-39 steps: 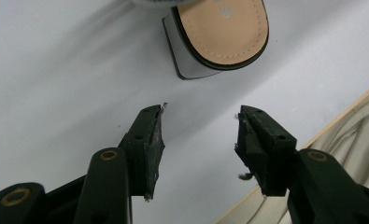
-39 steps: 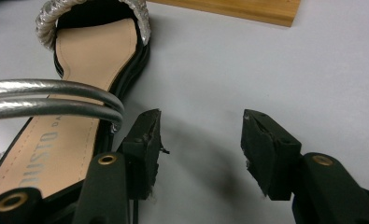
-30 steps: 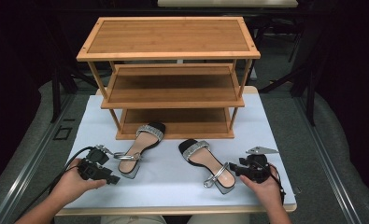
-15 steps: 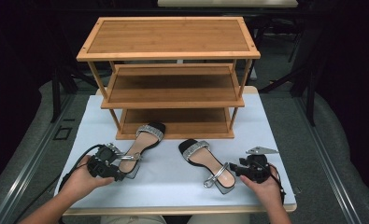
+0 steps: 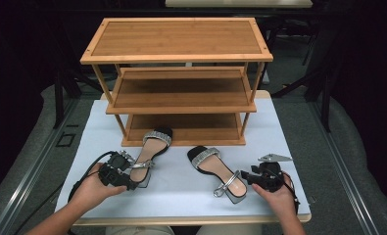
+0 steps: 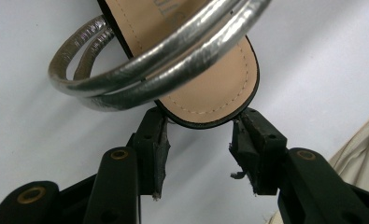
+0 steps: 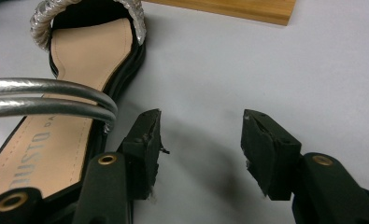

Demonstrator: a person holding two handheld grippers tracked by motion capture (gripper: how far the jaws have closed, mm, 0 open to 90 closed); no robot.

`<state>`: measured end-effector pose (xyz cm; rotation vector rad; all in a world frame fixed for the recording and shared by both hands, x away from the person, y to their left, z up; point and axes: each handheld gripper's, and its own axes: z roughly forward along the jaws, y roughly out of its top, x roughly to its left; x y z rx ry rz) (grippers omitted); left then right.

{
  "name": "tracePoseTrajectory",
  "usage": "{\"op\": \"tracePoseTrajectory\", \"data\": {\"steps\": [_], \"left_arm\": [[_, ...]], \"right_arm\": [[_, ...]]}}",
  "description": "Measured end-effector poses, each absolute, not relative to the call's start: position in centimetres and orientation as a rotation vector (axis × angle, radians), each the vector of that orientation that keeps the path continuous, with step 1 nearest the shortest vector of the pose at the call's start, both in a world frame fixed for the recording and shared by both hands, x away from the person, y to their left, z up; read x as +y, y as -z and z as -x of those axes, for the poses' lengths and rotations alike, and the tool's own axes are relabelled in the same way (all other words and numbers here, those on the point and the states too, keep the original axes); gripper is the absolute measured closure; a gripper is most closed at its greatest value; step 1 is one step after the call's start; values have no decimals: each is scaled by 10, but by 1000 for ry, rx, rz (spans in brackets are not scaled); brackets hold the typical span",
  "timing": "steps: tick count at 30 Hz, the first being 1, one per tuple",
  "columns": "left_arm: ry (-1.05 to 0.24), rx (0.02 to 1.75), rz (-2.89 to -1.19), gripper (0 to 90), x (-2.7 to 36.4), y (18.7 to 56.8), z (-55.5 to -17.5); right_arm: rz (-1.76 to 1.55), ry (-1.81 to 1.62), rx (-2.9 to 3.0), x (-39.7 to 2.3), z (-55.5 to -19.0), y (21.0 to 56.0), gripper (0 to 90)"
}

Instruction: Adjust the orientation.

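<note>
Two black sandals with silver straps lie on the white table top in front of a rack. The left sandal (image 5: pixel 152 149) (image 6: pixel 205 88) has its heel end between the tips of my left gripper (image 5: pixel 133 181) (image 6: pixel 198 140). Those jaws have just been closing, and both pads now touch the edge of the sole. The right sandal (image 5: pixel 214 170) (image 7: pixel 79 79) lies with its heel toward my right gripper (image 5: pixel 245 178) (image 7: pixel 201 137). That gripper stands open just to the right of the heel, with only bare table between its jaws.
A three-tier wooden shoe rack (image 5: pixel 181 93) (image 7: pixel 229 9) stands at the back of the table (image 5: pixel 181 198), its shelves bare. The left sandal's toe reaches the lowest shelf. Cables trail from both grippers. Dark floor surrounds the table.
My left gripper has moved right toward the left sandal's heel and its jaws have closed around it. The right gripper and right sandal have stayed put.
</note>
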<state>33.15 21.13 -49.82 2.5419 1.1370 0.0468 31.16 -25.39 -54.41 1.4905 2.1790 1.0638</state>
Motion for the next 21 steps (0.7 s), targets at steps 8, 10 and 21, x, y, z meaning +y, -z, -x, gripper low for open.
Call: {"op": "tracePoseTrajectory", "data": {"steps": [8,10,21], "left_arm": [[-46,1184,-2472,558,207,482,-335],[-51,1183,-2475,559,205,481,-338],[-7,1279,-2436,569,180,485,-358]], "right_arm": [[-1488,-1068,2191,-254,-312,544,475],[-1485,-1065,2193,-254,-312,544,476],[-1494,-1063,2189,-255,-312,545,475]]}}
